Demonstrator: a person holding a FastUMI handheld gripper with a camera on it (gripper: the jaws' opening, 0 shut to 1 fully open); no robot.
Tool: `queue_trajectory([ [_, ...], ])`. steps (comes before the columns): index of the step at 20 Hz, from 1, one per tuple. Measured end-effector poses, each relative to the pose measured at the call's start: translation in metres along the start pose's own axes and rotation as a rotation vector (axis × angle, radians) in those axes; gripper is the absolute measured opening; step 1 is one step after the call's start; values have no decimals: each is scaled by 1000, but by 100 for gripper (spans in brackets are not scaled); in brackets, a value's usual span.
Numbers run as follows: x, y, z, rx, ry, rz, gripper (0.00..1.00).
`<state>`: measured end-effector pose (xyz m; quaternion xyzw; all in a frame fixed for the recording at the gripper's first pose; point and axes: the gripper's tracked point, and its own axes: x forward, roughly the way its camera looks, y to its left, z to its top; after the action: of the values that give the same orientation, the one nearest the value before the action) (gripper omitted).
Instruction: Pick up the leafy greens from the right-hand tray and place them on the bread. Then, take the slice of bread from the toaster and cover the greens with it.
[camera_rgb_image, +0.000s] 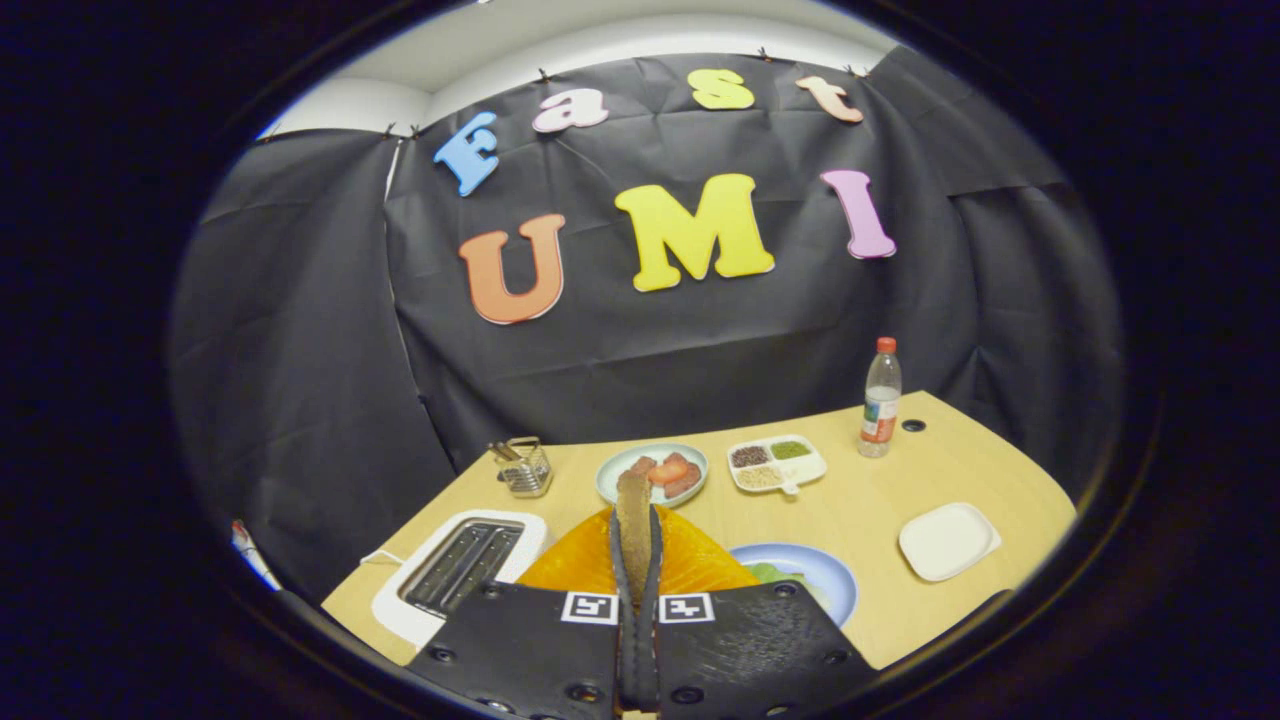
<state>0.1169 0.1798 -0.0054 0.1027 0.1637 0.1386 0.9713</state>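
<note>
The claw (634, 520) grips what looks like a bread slice (633, 515) edge-on above the toaster (460, 572).

The gripper (637, 518) clamps an upright brown bread slice (632, 488) above an orange ridged tray (700, 560). A white two-slot toaster (460, 565) sits left of the tray, and a blue round plate (830, 580) holding leafy greens (772, 572) sits right.

Wooden table (880, 500): toaster (462, 566), plates (948, 540), bottle (881, 398).

The claw (634, 520) grips a bread slice (633, 510) edge-on, seemingly above the toaster (455, 570).
</note>
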Motion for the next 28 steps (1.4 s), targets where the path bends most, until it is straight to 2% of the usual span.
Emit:
queue_trajectory([
  [2, 13, -13, -14, 7, 12, -27, 0],
  [9, 42, -33, -52, 104, 58, -42, 0],
  [14, 50, -55, -71, 186, 86, -59, 0],
  [20, 52, -92, -88, 221, 119, -97, 3],
  [22, 51, -100, -92, 227, 130, -98, 8],
  [24, 53, -111, -99, 220, 143, -117, 19],
  [28, 56, -133, -109, 217, 165, -160, 33],
])
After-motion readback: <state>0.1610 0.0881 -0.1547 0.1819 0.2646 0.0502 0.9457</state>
